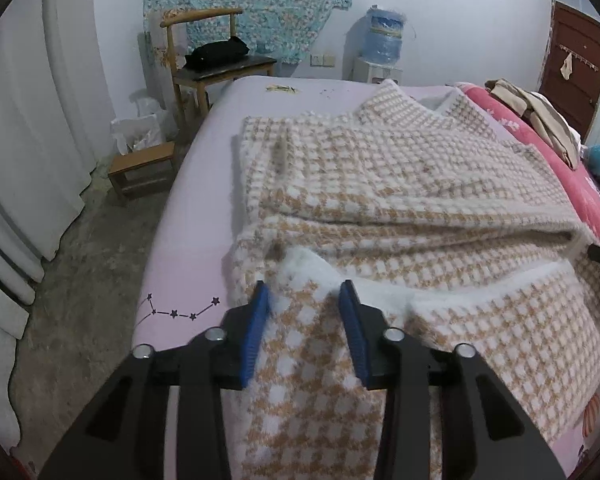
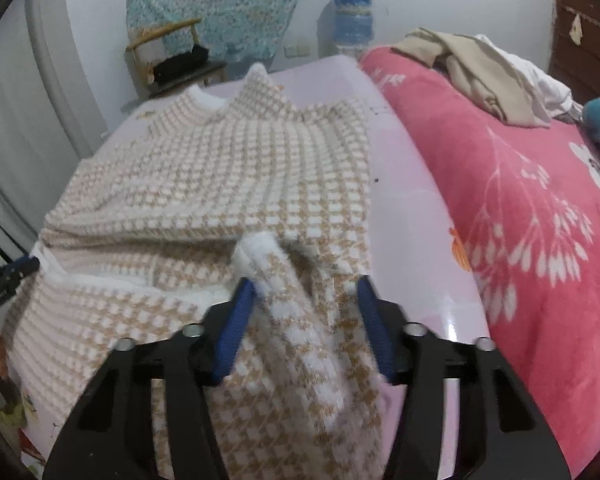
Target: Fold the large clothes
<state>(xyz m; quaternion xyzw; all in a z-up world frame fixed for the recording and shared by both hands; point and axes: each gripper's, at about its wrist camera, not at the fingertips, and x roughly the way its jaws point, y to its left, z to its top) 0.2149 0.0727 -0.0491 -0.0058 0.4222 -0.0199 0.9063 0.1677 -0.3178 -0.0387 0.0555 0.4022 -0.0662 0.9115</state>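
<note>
Between the left gripper's [image 1: 306,300] parted blue pads lies the checked sweater's [image 1: 400,184] hem, unpinched. The right gripper [image 2: 306,296] also stands apart around a loose fold. The sweater spreads ahead over the lilac bed [image 1: 204,200]; a pink blanket [image 2: 520,200] lies right.

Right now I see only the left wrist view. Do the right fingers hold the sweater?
Observer: No. The right gripper is open. The sweater has a white-cuffed sleeve that lies loose between the fingers.
Operator: Does the sweater's right edge reach the pink blanket?
Observer: No. A bare strip of lilac sheet separates it from the pink blanket.
</note>
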